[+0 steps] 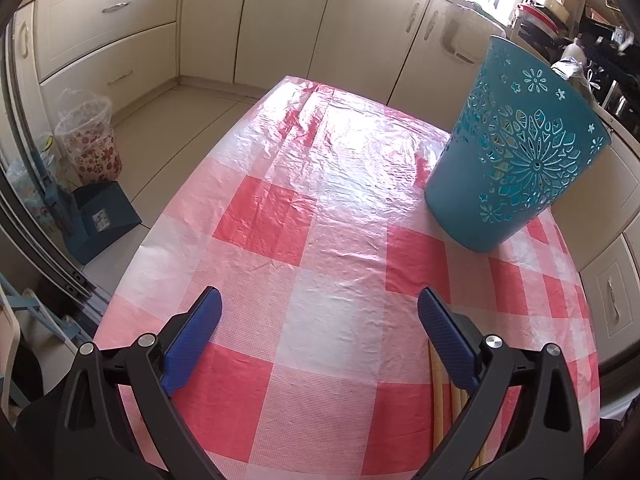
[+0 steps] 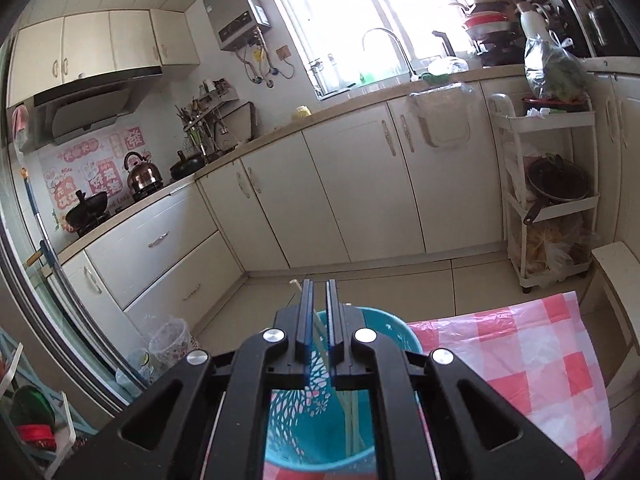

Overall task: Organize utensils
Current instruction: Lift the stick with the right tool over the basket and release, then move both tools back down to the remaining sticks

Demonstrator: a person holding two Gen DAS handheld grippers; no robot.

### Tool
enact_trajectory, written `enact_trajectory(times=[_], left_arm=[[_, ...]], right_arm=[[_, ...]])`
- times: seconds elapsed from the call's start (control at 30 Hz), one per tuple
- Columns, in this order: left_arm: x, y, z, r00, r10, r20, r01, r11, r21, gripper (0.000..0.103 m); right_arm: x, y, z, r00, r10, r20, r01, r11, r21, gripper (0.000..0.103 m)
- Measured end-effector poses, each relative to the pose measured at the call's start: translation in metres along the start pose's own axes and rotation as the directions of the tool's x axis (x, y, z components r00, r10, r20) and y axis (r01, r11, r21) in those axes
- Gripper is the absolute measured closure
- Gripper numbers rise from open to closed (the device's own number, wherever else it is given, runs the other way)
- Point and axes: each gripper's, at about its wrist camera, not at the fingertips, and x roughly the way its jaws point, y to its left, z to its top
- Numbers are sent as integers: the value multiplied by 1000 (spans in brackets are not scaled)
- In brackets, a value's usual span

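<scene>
A teal cut-out utensil holder [image 1: 516,148] stands on the red-and-white checked tablecloth [image 1: 304,216] at the right. My left gripper [image 1: 320,312] is open and empty, low over the cloth; pale wooden chopsticks [image 1: 440,400] lie beside its right finger. In the right wrist view my right gripper [image 2: 319,292] is directly above the holder [image 2: 304,420], its jaws nearly together on a pale chopstick [image 2: 320,332] that runs down into the holder. Other chopsticks [image 2: 352,420] stand inside.
Cream kitchen cabinets [image 1: 280,28] ring the table. A floral bin [image 1: 90,140] and a blue dustpan [image 1: 100,216] sit on the floor at left. A white trolley [image 2: 548,196] stands at right. The table edge [image 1: 132,264] falls off at left.
</scene>
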Motion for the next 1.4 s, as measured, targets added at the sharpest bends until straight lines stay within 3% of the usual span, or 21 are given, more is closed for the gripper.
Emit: enact_trajectory(times=[0.07,0.17,0.27,0.4,0.53,1.03,1.3,1.4], left_arm=[[-1,2,0,1000,-4,5,4,1000,-15,9],[-1,5,1,1000,-16,10,17,999,-30,8],[-1,4,1,1000,-13,9,13,1000,-27,8],[-1,3,0,1000,-10,9,10,1000,-24,8],[-1,3,0,1000,-8,9,8,1000,-21,8],[-1,3,0,1000,-5,9,5,1000,-19,8],[0,-1,0,1000,14,-4,-14,1000,8,8],[-1,-10,-3,998,0,-55,4,998,68,8]], right_arm=[[-25,7,-15,1000,8,-16,-8,1000,-26,81],[-49,15,-61,991,-7,-132,-2,998,-66,76],[-47,20,-126,941,-49,-336,10,993,-117,78],[-30,15,-183,871,-57,-487,17,996,-86,85],[-14,15,-196,853,-51,-519,25,998,-57,85],[-5,17,-200,854,-48,-518,18,998,-63,87],[-10,34,-205,846,-184,-501,50,962,-270,95],[-12,18,-198,839,-202,-504,74,962,-262,95]])
